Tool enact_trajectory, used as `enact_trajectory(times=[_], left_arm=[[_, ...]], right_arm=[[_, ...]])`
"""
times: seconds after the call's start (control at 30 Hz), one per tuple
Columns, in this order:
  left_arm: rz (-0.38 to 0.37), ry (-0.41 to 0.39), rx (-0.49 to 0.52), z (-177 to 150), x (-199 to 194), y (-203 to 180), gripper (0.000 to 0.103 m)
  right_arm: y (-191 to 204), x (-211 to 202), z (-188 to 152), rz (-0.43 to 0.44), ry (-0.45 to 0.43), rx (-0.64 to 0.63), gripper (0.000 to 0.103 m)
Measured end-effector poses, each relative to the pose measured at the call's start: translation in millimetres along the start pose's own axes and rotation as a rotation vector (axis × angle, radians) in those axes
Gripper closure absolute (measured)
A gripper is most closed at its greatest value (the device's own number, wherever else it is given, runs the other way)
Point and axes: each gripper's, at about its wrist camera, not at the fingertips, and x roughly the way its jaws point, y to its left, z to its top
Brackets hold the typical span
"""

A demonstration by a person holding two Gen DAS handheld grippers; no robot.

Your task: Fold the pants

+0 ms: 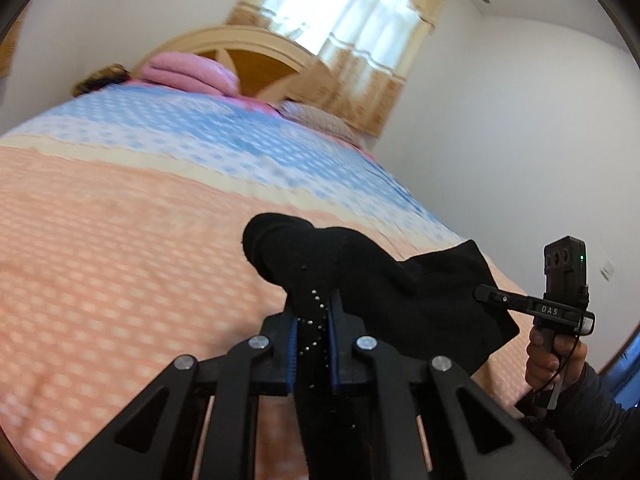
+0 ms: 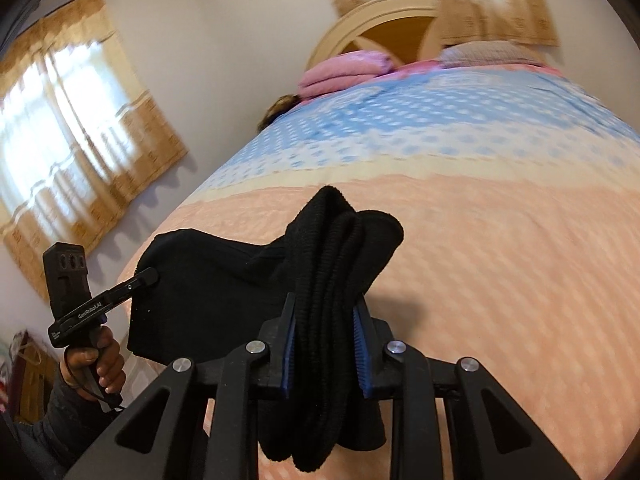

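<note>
Both grippers, left gripper (image 1: 312, 332) and right gripper (image 2: 325, 334), are clamping the black knit pants (image 1: 360, 276) with jaws nearly closed; keep the fabric taut while lowering it flat onto the peach-and-blue patterned bed (image 1: 120, 260).

One pair of black pants (image 1: 384, 280) is hanging over one bed (image 1: 120, 240). Two tongs are showing, left (image 1: 314, 328) and right (image 2: 325, 336). One folded pink blanket (image 2: 344, 70) and one pillow (image 2: 486, 54) are lying there. Two curtained windows (image 2: 68, 116) are showing.
</note>
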Motion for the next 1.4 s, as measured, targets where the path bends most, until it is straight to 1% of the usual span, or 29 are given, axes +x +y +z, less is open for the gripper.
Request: enact_trajectory(times=[0.07,0.17,0.23,0.3,0.4,0.5,0.53,0.57,0.6,0.63,0.67,0.7,0.77,0.83,0.93,1.03,1.1,1.17,1.4], left_arm=[[0.05,-0.022,-0.012,6.2,-10.3,18.5,0.09],[0.134,-0.052,-0.033,12.9,-25.3,46.3,0.09],[0.194,-0.071,-0.033,13.6,-33.5,61.3,0.09],[0.24,-0.077,-0.059,9.8,-38.5,79.2,0.09],[0.304,-0.05,-0.083,-3.3,-30.5,101.8,0.09],[0.346,0.017,-0.105,-21.1,-9.1,121.7,0.088],[0.361,0.038,-0.1,-26.9,-3.5,126.7,0.084],[0.381,0.051,-0.102,-32.1,2.3,129.3,0.077],[0.399,0.053,-0.11,-34.8,6.9,131.5,0.067],[0.413,0.042,-0.117,-37.3,6.9,132.3,0.059],[0.417,0.032,-0.122,-38.8,4.7,133.2,0.057],[0.42,0.028,-0.127,-37.5,4.9,134.5,0.055],[0.428,0.021,-0.12,-40.4,4.8,133.2,0.054],[0.462,0.022,-0.096,-42.0,5.2,128.7,0.044],[0.512,0.025,-0.069,-47.0,-2.4,127.3,0.033],[0.527,0.022,-0.069,-48.3,-5.9,125.6,0.032],[0.552,0.024,-0.054,-50.8,-9.1,122.8,0.03],[0.572,0.026,-0.045,-51.8,-9.0,121.2,0.029],[0.577,0.021,-0.058,-54.3,-12.4,115.4,0.029]], right_arm=[[18.4,27.7,16.2,0.035,0.023,-0.029,0.078],[43.1,65.8,31.9,0.074,0.053,-0.069,0.078],[60.5,92.2,38.2,0.104,0.074,-0.087,0.078],[70.6,111.7,41.0,0.12,0.091,-0.098,0.078],[79.5,147.9,36.4,0.128,0.133,-0.099,0.078],[67.8,174.2,25.4,0.125,0.186,-0.059,0.077],[57.9,181.1,21.0,0.112,0.195,-0.032,0.076],[50.3,183.5,19.3,0.115,0.191,0.0,0.073],[42.2,184.6,18.2,0.129,0.19,0.036,0.072],[34.0,186.2,17.3,0.155,0.193,0.071,0.069],[26.7,186.0,16.0,0.166,0.196,0.096,0.06],[23.1,184.8,14.8,0.16,0.194,0.101,0.059],[24.1,182.3,13.3,0.153,0.191,0.087,0.059],[26.9,178.7,11.6,0.133,0.18,0.064,0.057],[26.6,176.9,10.3,0.125,0.169,0.066,0.056],[23.5,172.0,7.8,0.116,0.157,0.081,0.054],[24.6,171.3,8.4,0.093,0.149,0.069,0.05],[28.8,169.1,8.3,0.053,0.136,0.04,0.048],[31.4,157.8,7.9,-0.013,0.115,0.039,0.046]])
